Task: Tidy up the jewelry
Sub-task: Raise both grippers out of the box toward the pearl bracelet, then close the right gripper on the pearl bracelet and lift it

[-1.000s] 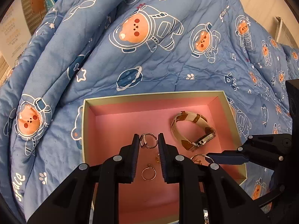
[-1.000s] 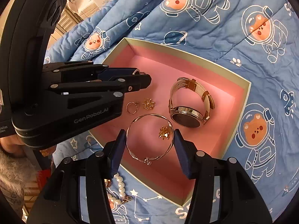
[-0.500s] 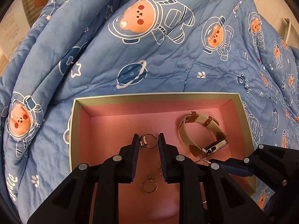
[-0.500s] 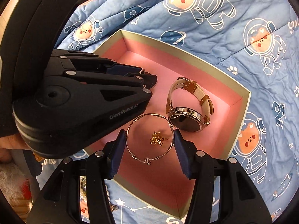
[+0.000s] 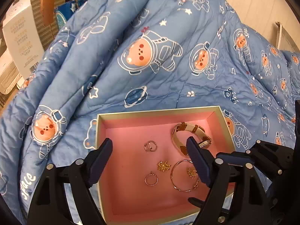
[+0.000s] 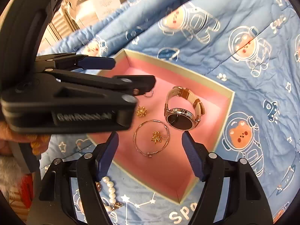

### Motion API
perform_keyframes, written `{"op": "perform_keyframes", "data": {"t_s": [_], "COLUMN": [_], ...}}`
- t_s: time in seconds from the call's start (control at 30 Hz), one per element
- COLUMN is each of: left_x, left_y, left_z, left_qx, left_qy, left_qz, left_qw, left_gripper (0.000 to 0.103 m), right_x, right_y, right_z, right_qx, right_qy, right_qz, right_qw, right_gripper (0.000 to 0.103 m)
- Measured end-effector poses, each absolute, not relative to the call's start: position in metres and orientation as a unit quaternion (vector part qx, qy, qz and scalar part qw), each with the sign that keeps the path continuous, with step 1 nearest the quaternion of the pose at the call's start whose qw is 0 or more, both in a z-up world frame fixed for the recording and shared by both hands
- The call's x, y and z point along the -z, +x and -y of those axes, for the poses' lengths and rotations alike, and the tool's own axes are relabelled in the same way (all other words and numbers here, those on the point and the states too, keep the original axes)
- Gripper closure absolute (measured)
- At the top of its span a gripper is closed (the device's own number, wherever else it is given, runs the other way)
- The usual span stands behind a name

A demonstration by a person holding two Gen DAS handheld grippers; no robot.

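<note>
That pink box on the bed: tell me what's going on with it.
Someone with a handheld gripper in each hand is sorting jewelry into the pink-lined box on a blue quilt. Both the left gripper and right gripper hang open over it, holding nothing. Inside lie a watch, a bangle with a gold flower earring within its loop, a second flower earring, and two small rings. A pearl strand lies outside on the quilt, not yet boxed.

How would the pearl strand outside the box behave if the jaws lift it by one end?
The pearl strand would probably hang limp, since its beads already curve loosely on the quilt. The smooth, round pearls may slip or roll in the grip.
</note>
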State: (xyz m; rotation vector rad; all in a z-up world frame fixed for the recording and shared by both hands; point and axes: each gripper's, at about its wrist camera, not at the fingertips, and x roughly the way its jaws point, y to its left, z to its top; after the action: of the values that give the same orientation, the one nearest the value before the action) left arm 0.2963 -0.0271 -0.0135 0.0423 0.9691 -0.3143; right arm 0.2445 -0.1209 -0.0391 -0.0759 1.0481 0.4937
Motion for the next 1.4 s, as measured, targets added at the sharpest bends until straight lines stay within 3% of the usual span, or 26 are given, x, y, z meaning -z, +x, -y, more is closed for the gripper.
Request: {"op": "perform_keyframes", "data": {"t_s": [0.07,0.47,0.87,1.4], "left_x": [0.005,0.032,0.06,0.069], "left_y": [0.286,0.184,0.107,0.082], "left_z": [0.018,-0.059,-0.06,-0.03], "left_qx": [0.138,0.12,0.07,0.075], "left_qy": [0.007,-0.155,-0.082,-0.047], "left_qz": [-0.448,-0.433,-0.428,-0.42], "left_qw": [0.883,0.88,0.897,0.903], "left_gripper": [0.007,0.007,0.007,0.007], "right_x": [0.027,0.029,0.063,0.084], "right_y": [0.234,0.175,0.114,0.144], "right_z": [0.128,0.162,0.141,0.125], "right_qx": [-0.234,-0.239,-0.293,-0.262], "right_qy": [-0.029,-0.009,-0.08,-0.052], "right_qz": [-0.47,-0.427,-0.424,-0.478], "right_qw": [0.851,0.872,0.853,0.837], "right_gripper": [0.024,0.023,0.024,0.068]}}
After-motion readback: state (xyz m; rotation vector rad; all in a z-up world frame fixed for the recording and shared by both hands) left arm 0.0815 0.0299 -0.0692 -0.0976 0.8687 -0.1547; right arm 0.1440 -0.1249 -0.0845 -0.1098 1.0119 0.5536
